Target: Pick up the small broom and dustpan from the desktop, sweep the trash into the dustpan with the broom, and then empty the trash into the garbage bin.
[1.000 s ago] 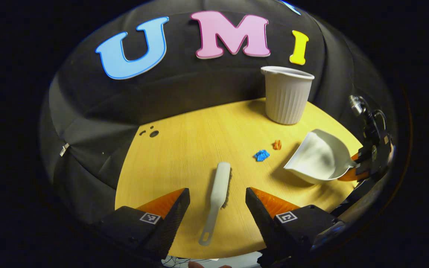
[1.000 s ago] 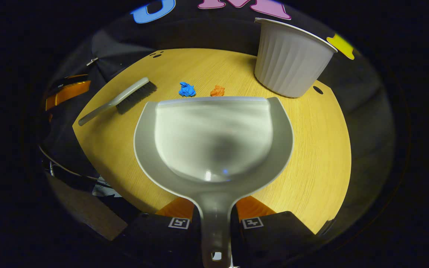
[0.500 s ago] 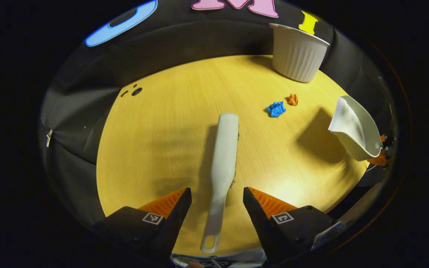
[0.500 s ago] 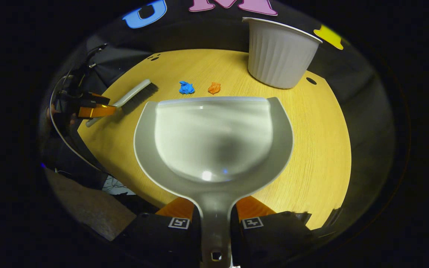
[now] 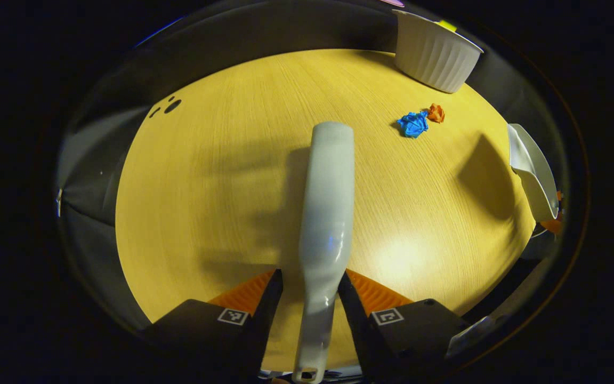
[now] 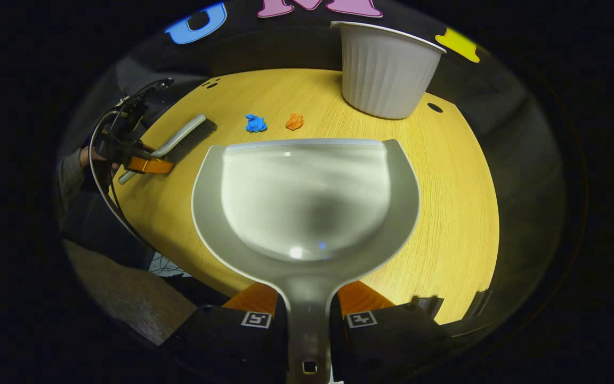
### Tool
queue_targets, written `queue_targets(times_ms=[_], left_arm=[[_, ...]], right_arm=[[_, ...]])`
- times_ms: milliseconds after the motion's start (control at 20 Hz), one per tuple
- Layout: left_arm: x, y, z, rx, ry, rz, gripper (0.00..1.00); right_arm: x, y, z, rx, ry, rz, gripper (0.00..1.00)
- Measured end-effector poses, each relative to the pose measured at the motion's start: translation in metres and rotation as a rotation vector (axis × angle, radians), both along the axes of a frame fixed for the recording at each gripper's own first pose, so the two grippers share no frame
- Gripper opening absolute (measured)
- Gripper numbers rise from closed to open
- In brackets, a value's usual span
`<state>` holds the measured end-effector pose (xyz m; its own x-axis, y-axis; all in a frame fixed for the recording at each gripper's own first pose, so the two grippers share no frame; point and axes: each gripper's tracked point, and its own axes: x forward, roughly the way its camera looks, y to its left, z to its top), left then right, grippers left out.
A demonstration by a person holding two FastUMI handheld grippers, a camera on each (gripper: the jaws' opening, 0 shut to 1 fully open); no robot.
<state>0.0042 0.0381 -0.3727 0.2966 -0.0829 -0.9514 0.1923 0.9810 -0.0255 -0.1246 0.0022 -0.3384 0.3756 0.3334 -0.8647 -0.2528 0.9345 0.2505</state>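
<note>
Left gripper view: the left gripper (image 5: 309, 290) has its fingers at either side of the broom's (image 5: 325, 202) narrow handle; whether they press on it I cannot tell.
Broom: lies on the table (image 5: 221, 186), bristles down, head pointing far; taking it by the handle leaves the bristle end free to sweep.
Right gripper: the right gripper (image 6: 307, 314) pinches the dustpan (image 6: 307, 197) by its handle, both fingers against it, so the open mouth faces away from the hand.
Dustpan: held with its front lip just near of the scraps, ready to receive them.
Trash: a blue scrap (image 6: 255, 123) and an orange scrap (image 6: 294, 121) lie close together on the table, right of the broom head.
Bin: the white ribbed bin (image 6: 384, 72) stands upright at the far edge, right of the scraps, near enough for tipping.
Step, as I judge: securing the broom; sweeping not yet begun.
</note>
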Motion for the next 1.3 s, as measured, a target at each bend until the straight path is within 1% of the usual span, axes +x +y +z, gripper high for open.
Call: queue_targets(times_ms=[50,100,150,200,250,300,350,450,550,600,650,700,850,900,950,1000,1100,1200,1250,1300], left_arm=[[0.002,-0.004,0.001,-0.013,-0.003,-0.001,0.67],[0.004,-0.004,-0.001,-0.010,0.000,-0.004,0.62],[0.003,-0.006,-0.001,-0.017,0.011,-0.011,0.61],[0.001,-0.007,-0.001,-0.019,0.024,-0.014,0.55],[0.001,-0.007,-0.003,-0.016,0.033,-0.025,0.53],[0.003,-0.007,-0.002,-0.012,0.026,-0.032,0.47],[0.004,-0.007,-0.002,-0.001,0.023,-0.037,0.37],[0.012,-0.010,0.006,0.019,-0.012,-0.052,0.30],[0.031,-0.020,0.022,0.024,-0.076,-0.087,0.24],[0.042,-0.029,0.031,0.015,-0.112,-0.108,0.27],[0.055,-0.037,0.039,0.010,-0.137,-0.127,0.27],[0.066,-0.045,0.045,0.012,-0.155,-0.144,0.25],[0.097,-0.060,0.053,0.048,-0.178,-0.189,0.25],[0.105,-0.065,0.052,0.064,-0.179,-0.207,0.25],[0.110,-0.069,0.049,0.077,-0.171,-0.223,0.25],[0.114,-0.075,0.046,0.086,-0.162,-0.237,0.27],[0.120,-0.085,0.038,0.094,-0.146,-0.258,0.24],[0.123,-0.096,0.031,0.089,-0.129,-0.269,0.25],[0.123,-0.098,0.028,0.094,-0.117,-0.273,0.25],[0.124,-0.101,0.026,0.096,-0.109,-0.278,0.25]], right_arm=[[-0.001,0.000,0.000,-0.001,0.002,0.002,0.36],[-0.001,0.000,0.000,0.000,0.003,0.003,0.36],[-0.002,0.000,0.000,0.003,0.008,0.007,0.36],[-0.003,0.002,0.000,0.007,0.012,0.014,0.36],[-0.004,0.003,0.000,0.007,0.016,0.026,0.36],[-0.006,0.003,0.001,0.004,0.022,0.041,0.36],[-0.006,0.002,0.000,-0.009,0.028,0.060,0.36],[-0.007,0.001,-0.001,-0.040,0.046,0.115,0.36],[-0.006,0.001,-0.001,-0.062,0.068,0.182,0.36],[-0.004,-0.001,-0.002,-0.077,0.078,0.211,0.39],[-0.001,-0.003,-0.003,-0.093,0.083,0.233,0.36],[0.002,-0.005,-0.006,-0.105,0.092,0.249,0.36],[0.007,-0.006,-0.012,-0.115,0.125,0.293,0.37],[0.009,-0.007,-0.015,-0.119,0.135,0.310,0.39],[0.011,-0.008,-0.018,-0.127,0.146,0.325,0.34],[0.013,-0.008,-0.020,-0.135,0.154,0.340,0.39],[0.014,-0.009,-0.023,-0.136,0.171,0.360,0.39],[0.018,-0.007,-0.026,-0.132,0.179,0.366,0.39],[0.019,-0.006,-0.026,-0.129,0.181,0.368,0.36],[0.020,-0.005,-0.027,-0.127,0.184,0.372,0.36]])
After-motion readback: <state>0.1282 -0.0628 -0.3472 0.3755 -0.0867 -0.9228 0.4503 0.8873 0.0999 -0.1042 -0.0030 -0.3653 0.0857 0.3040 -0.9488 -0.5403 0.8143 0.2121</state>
